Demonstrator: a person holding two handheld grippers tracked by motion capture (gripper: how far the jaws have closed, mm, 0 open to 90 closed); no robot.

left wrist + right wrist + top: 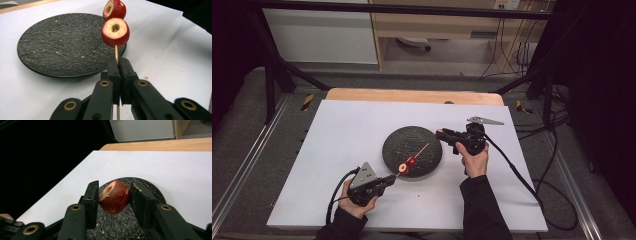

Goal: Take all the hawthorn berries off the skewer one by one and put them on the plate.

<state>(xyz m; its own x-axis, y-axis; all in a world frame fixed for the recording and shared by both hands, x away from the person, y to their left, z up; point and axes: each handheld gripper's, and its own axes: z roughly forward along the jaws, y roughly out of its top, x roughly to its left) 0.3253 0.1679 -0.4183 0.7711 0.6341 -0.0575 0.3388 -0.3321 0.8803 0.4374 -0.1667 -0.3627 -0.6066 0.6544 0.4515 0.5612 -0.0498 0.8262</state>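
Here, from the high view, a wooden skewer (pixel 418 152) is seen slanting over the near edge of the dark plate (pixel 398 134).

In the left gripper view, the left gripper (pixel 118 65) is clamped on the skewer below two red fruit pieces (pixel 115 32).

In the right gripper view, a pulled-off fruit piece (pixel 114 197) is held between the right gripper (pixel 113 195) jaws above the plate. Judged next: release onto the plate.

No text, label, number or sign can be read anywhere.
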